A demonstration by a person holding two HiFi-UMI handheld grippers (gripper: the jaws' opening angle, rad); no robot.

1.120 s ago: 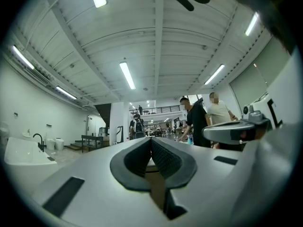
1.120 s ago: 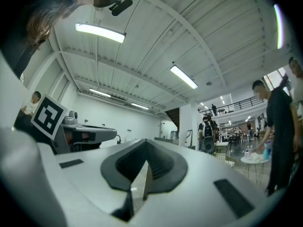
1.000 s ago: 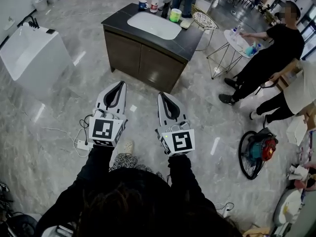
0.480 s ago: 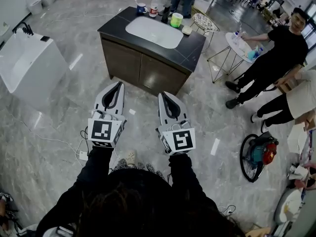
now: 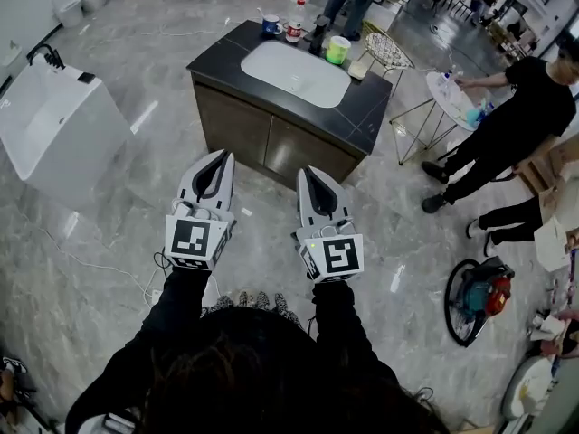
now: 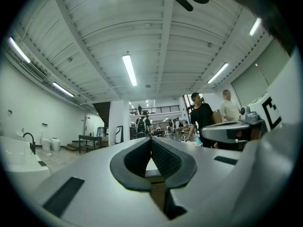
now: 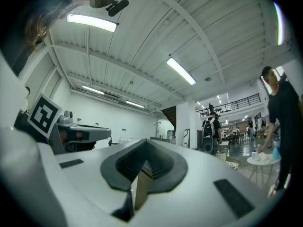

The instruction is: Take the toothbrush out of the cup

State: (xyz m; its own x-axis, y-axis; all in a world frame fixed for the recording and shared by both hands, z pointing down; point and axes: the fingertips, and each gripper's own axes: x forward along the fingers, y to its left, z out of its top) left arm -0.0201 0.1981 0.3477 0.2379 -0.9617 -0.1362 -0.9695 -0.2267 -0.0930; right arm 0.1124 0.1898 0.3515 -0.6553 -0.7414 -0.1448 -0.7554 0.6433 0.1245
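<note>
Left claw (image 5: 220, 156) and right claw (image 5: 307, 173) closed, holding nothing. Advise squaring up to counter (image 5: 362, 108), spreading one claw before arrival.

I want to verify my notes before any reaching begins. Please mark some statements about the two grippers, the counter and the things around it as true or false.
1. The left gripper and the right gripper both have closed fingers with nothing between them. True.
2. The blue cup stands on the bathtub rim. False: it stands on the dark counter, behind the sink.
3. The left gripper touches the counter. False: it is apart from it, over the floor.
4. A white bathtub stands to the left of the counter. True.
</note>
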